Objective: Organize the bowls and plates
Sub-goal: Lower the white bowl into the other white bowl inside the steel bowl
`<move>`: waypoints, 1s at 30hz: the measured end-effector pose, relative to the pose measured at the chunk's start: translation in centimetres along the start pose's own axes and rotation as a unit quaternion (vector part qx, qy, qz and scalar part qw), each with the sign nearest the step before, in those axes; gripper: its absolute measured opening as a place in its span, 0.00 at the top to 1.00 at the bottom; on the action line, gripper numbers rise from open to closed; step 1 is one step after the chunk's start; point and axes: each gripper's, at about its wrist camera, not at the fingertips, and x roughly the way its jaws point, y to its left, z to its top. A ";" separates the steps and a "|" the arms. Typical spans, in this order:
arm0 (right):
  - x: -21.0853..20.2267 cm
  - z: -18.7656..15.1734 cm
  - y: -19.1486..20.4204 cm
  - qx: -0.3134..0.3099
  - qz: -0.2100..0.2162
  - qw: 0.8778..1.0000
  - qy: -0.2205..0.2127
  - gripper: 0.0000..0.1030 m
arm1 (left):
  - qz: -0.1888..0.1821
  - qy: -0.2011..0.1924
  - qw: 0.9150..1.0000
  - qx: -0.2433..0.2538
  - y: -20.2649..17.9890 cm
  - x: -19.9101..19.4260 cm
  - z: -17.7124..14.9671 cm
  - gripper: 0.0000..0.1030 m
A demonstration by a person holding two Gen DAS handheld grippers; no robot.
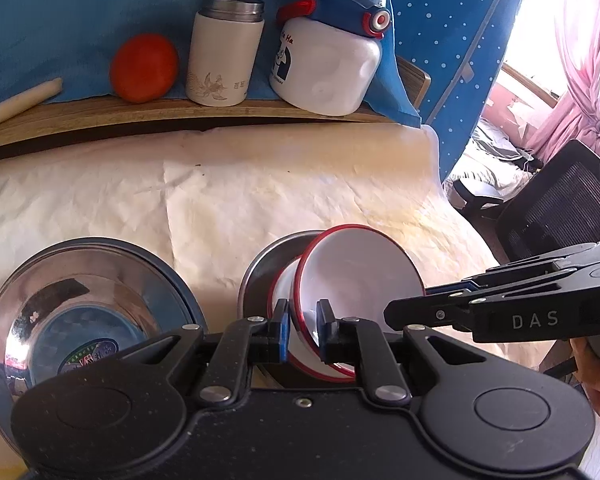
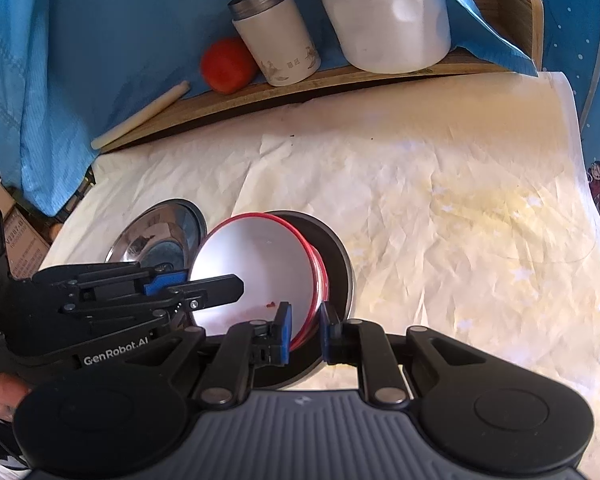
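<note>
White bowl (image 1: 364,276), red rim, smooth glossy enamel or plastic, tilted steeply on edge. It sits stacked with a second red-rimmed bowl (image 1: 284,284) inside a dull steel bowl (image 1: 260,264) on the crumpled cream paper (image 1: 220,200) that covers the table. From the right wrist view I see a small red speck on the white inner face of the tilted bowl (image 2: 256,260).

Left gripper (image 1: 303,320): jaws narrowed onto the near rim of the tilted bowl, blue pads on either side of the wall. I read it as gripping.

Right gripper (image 2: 306,322): fingers straddle the red rims from the other side, pads close to the stack; I cannot tell whether they actually pinch. In the left view it reaches in from the right, its tip at the bowl's edge.

Left of the stack, just apart: a larger polished steel bowl (image 1: 88,312), mirror-bright, sticker on its floor.

Far side, on a wooden ledge (image 1: 100,120): an orange-red round fruit (image 1: 144,67), a white flask with a metal lid (image 1: 224,52), a squat white bottle with a blue and red cap (image 1: 328,64), a pale stick (image 1: 16,102). Blue cloth (image 1: 80,8) behind.
</note>
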 end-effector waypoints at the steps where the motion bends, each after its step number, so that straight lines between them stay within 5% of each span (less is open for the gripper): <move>1: 0.0 0.0 0.1 -0.002 -0.001 1.000 0.001 0.84 | 0.000 0.000 1.000 0.000 0.0 0.0 0.0 0.86; 30: 0.0 0.3 0.6 -0.021 -0.012 1.000 0.005 0.83 | 0.018 -0.005 1.000 0.022 0.1 -0.5 0.0 0.80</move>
